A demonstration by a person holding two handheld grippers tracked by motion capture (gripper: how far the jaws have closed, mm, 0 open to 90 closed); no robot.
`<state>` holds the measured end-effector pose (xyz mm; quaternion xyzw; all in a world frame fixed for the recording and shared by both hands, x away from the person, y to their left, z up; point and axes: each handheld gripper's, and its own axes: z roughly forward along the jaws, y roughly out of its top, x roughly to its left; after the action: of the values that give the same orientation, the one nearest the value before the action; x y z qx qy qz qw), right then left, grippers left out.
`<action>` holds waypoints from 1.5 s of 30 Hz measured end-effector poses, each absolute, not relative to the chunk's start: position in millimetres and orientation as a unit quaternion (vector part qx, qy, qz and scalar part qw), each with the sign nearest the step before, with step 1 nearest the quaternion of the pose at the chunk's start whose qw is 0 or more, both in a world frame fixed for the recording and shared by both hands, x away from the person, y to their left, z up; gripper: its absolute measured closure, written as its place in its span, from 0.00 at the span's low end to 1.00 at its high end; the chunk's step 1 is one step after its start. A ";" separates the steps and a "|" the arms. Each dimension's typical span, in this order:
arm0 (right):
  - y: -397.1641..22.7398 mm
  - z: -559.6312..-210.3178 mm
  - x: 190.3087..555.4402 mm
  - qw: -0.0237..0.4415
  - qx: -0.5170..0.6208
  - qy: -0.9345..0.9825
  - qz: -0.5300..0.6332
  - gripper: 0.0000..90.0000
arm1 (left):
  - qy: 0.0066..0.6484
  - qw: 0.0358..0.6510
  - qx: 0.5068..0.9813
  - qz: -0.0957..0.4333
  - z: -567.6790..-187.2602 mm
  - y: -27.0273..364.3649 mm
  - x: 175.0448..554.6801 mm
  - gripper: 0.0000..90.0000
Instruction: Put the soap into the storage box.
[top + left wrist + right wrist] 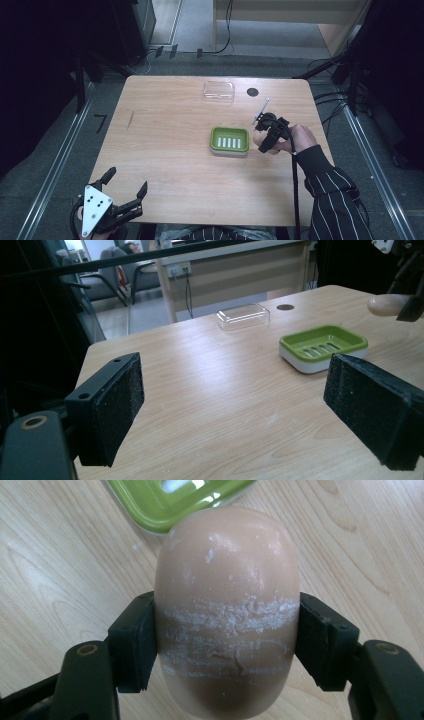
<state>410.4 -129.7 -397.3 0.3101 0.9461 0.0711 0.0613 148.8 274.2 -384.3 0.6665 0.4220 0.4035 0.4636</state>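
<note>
Clamping the soap bar (227, 615) — right claw (227, 645) pinches both its sides.

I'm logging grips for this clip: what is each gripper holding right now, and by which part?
The right gripper clamps a bar of soap across its sides, near one end. The left gripper is open and holds nothing.

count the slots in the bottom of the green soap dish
5: white slots side by side in a row across the floor of the green soap dish, near the table's middle. None looks hidden.
</note>
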 end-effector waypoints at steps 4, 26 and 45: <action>-124.0 -395.7 412.6 0.062 0.299 0.950 0.071 0.37 | 0.418 0.461 0.671 0.404 -384.5 273.8 149.3 0.11; -102.5 -393.5 422.5 0.060 0.268 0.959 0.073 0.37 | 0.421 0.462 0.668 0.404 -384.3 273.8 148.5 0.11; -84.2 -384.2 426.6 0.066 0.229 0.968 0.082 0.37 | 0.423 0.461 0.667 0.404 -384.5 275.1 147.4 0.11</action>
<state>426.6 -84.2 -384.2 0.2290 0.9677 0.0817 0.0663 147.4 275.1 -384.5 0.6671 0.4231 0.4043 0.4610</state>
